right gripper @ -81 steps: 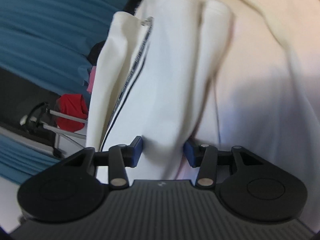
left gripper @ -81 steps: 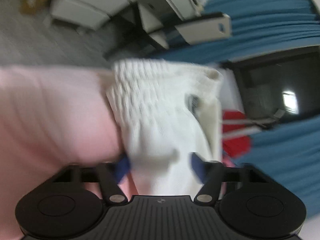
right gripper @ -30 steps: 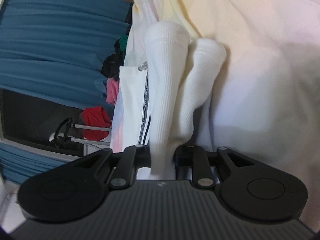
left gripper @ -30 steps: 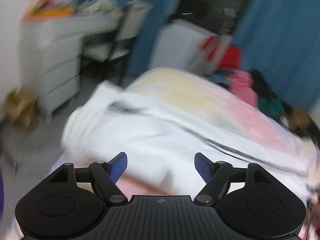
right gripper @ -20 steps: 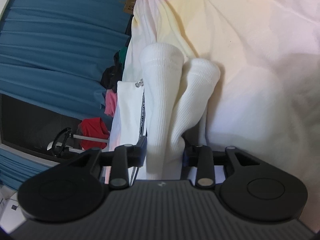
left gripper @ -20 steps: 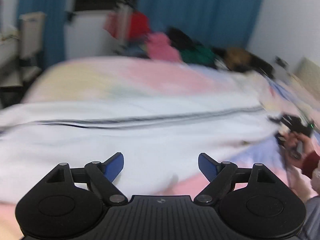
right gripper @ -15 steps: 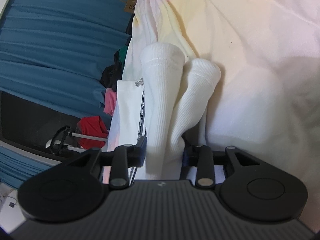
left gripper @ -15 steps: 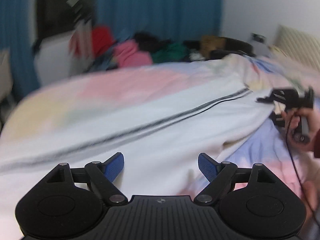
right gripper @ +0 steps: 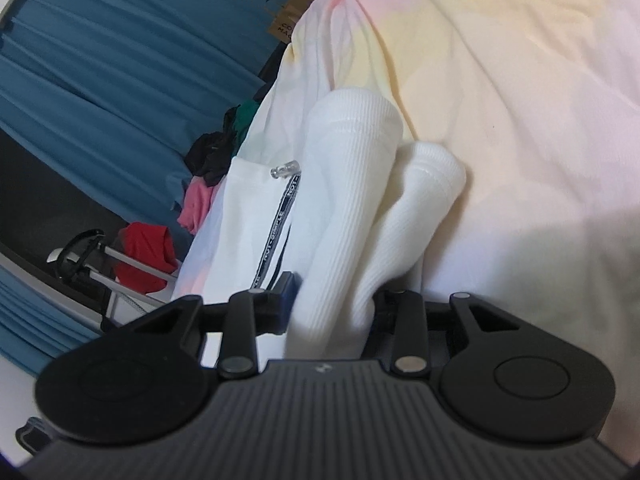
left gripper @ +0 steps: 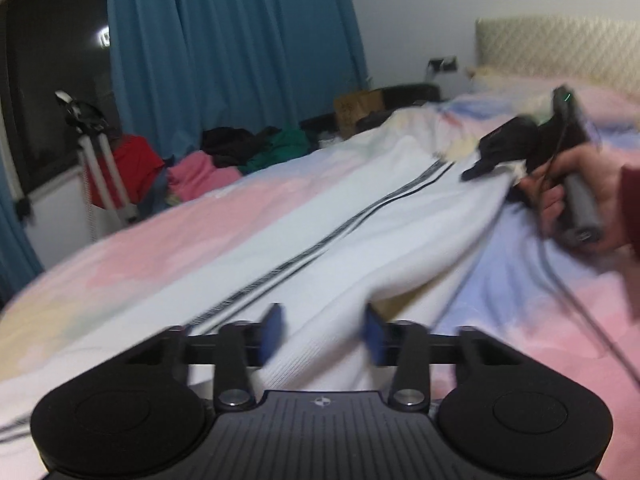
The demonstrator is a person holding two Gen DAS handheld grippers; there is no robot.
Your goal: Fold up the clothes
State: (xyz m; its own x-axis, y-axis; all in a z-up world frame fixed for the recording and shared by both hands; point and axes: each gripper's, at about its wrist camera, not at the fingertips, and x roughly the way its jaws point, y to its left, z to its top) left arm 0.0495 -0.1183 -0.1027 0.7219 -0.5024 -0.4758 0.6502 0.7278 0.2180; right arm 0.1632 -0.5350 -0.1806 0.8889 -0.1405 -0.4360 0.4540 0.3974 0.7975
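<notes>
White garment (left gripper: 328, 240) between both hand-held grippers, on bedspread (left gripper: 532, 304).

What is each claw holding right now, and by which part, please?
Both grip the white garment: right claw on its ribbed cuffs, left claw around a bunched fold.

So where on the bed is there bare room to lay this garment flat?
Bare bedspread lies between the white garment and the clothes pile, and more below the right gripper. The middle is taken by the garment.
</notes>
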